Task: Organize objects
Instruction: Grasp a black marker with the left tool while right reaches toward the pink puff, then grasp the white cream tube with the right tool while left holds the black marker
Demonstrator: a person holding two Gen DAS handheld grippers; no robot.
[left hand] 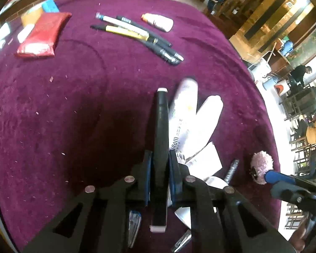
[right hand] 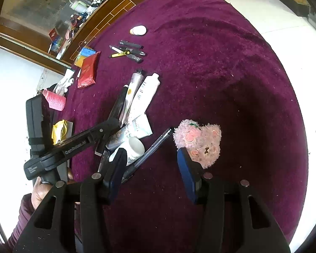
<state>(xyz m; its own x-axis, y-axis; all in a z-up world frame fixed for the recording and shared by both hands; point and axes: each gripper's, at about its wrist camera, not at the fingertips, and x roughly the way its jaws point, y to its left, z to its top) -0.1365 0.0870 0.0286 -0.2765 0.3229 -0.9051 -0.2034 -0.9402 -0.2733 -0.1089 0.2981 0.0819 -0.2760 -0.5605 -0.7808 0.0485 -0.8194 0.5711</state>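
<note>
The left gripper (left hand: pixel 160 168) was closed on a black marker (left hand: pixel 160 139), held above the purple tablecloth (left hand: pixel 73 105) beside two cream tubes (left hand: pixel 191 116). The right gripper (right hand: pixel 151 170) stood open, empty, near a pink plush bear (right hand: pixel 200 141). A white cup (right hand: pixel 134 147) lay tipped among the tubes; I could not see its contents.

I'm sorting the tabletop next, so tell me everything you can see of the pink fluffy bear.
The pink fluffy bear looks like a small plush of curly pale pink pile, with a stitched face, rosy round patches and a green bit on top. It lies on the purple tablecloth, just beyond the open right tool, close to one blue pad. Whether they touch is unclear. A black pen lies beside it, apart.
</note>
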